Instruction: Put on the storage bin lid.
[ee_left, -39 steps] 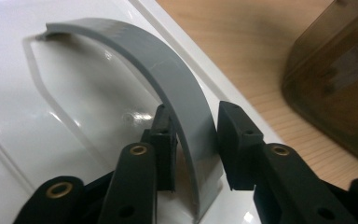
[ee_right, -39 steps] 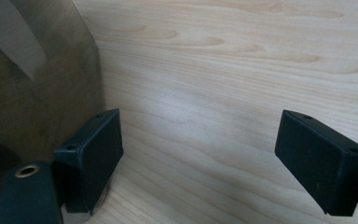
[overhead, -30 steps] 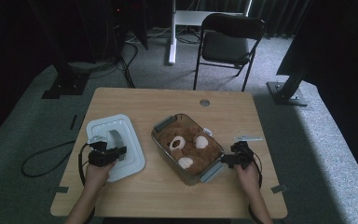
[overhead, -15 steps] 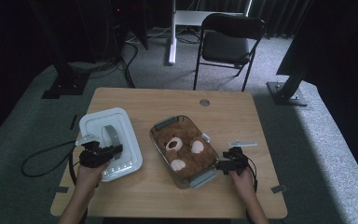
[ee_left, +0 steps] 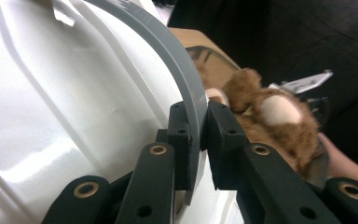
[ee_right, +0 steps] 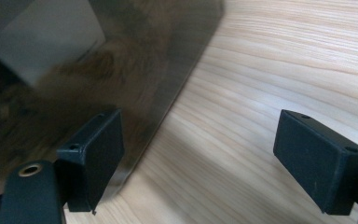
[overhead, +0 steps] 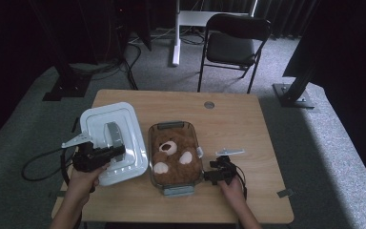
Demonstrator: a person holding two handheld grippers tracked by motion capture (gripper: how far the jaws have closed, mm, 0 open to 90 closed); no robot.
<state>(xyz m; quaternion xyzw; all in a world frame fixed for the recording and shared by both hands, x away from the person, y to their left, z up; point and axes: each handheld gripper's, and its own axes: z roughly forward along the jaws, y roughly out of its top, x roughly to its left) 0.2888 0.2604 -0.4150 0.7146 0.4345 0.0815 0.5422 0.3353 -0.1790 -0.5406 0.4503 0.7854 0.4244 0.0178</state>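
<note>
Beside the dish (overhead: 175,190), the lid (overhead: 124,124) has lifted and tilted.

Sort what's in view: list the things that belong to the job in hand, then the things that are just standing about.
In the job:
- white lid, clamped by its grey handle in the left gripper
- glass dish holding the teddy bear
- right gripper, jaws open beside the dish's wall
- wooden table

Standing about:
- folding chair
- black stand base
</note>
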